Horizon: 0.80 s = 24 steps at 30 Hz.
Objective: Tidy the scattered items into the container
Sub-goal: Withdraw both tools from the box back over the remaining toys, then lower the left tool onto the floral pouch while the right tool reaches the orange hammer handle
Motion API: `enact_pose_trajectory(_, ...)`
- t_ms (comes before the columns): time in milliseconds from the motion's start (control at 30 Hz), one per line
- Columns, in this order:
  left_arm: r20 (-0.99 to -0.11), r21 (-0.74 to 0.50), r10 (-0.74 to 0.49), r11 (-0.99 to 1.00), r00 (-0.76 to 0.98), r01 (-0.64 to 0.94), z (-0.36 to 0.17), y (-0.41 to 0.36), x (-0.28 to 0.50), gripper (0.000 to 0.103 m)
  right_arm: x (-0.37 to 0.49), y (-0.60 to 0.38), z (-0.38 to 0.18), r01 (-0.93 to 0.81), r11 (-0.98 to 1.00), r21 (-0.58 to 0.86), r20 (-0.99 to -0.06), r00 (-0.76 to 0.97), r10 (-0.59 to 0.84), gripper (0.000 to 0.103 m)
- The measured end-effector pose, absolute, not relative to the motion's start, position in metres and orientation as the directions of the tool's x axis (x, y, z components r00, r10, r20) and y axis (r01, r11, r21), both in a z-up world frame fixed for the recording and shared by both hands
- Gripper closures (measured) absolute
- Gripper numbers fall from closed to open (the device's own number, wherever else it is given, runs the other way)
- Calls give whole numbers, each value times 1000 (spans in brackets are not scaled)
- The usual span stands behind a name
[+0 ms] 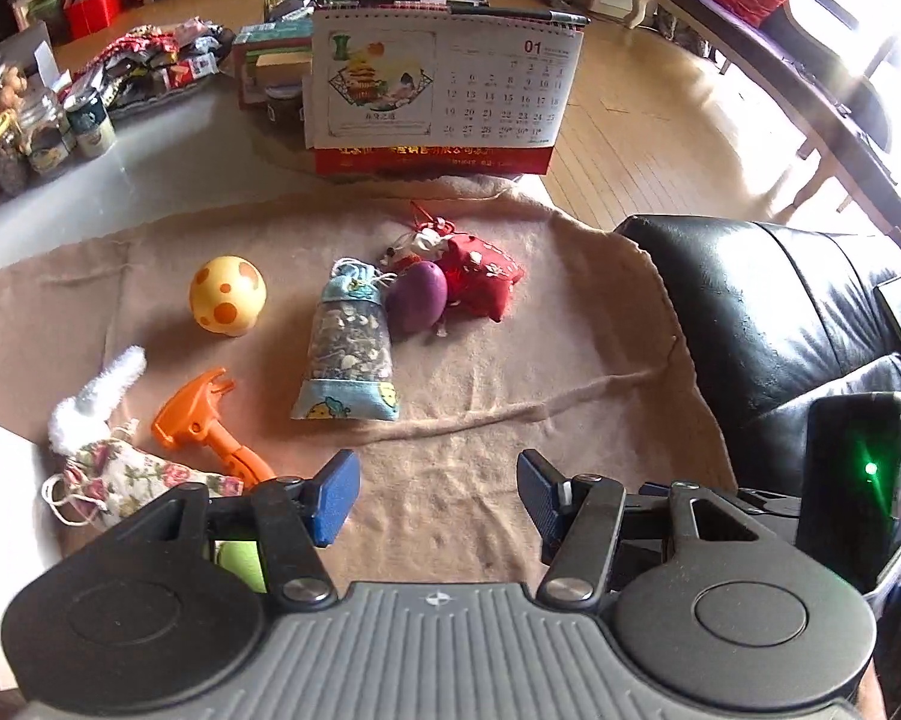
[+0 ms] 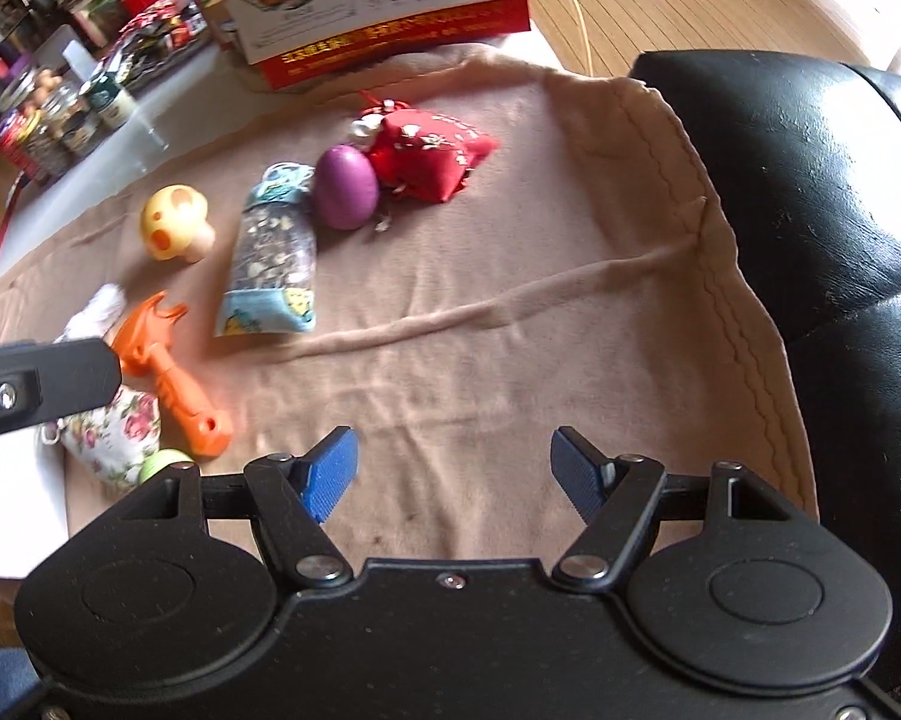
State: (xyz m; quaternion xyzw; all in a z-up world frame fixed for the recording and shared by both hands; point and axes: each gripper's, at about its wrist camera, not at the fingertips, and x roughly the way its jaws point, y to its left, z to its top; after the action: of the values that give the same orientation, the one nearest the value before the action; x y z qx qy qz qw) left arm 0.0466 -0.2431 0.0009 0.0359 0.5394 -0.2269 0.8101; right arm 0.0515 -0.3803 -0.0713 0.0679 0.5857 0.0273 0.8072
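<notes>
Scattered items lie on a beige cloth [image 1: 480,360]: a yellow spotted mushroom toy [image 1: 227,295], a blue-trimmed sachet bag [image 1: 349,348], a purple egg [image 1: 417,296], a red embroidered pouch [image 1: 483,273], an orange toy hammer [image 1: 201,420], a floral pouch [image 1: 132,474], a white fluffy piece [image 1: 99,399] and a green ball [image 1: 243,561]. My left gripper [image 1: 438,495] hovers open above bare cloth, nearer than the sachet. My right gripper [image 2: 453,471] is open too, over bare cloth, with the same items [image 2: 345,187] beyond to its left. A white container edge [image 1: 0,480] shows at far left.
A desk calendar [image 1: 438,90] stands at the cloth's far edge. Jars [image 1: 42,138] and packets [image 1: 150,60] crowd the far left of the table. A black leather seat [image 1: 780,324] borders the cloth on the right. Part of the left gripper [image 2: 42,384] enters the right wrist view.
</notes>
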Motion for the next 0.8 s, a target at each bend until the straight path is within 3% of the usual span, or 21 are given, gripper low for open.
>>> enact_pose_trajectory(133,-871,-258,-396,872,290,416,2,-251,39,44,60,-380,-76,39,989,141,-946,301,123,34)
enact_pose_trajectory(200,-869,-231,-377,883,322,409,-4,-245,34,40,62,-376,-78,24,990,141,-947,296,127,34)
enact_pose_trajectory(400,-898,-136,-257,934,358,330,-42,-196,36,39,64,-348,-94,-37,990,133,-951,278,138,34)
enact_pose_trajectory(667,-928,-121,-167,981,332,155,-91,-125,56,39,68,-280,-113,-190,968,162,-942,261,209,35)
enact_pose_trajectory(800,-938,-126,-147,988,314,86,-106,-99,67,39,68,-244,-121,-281,950,135,-947,247,208,43)
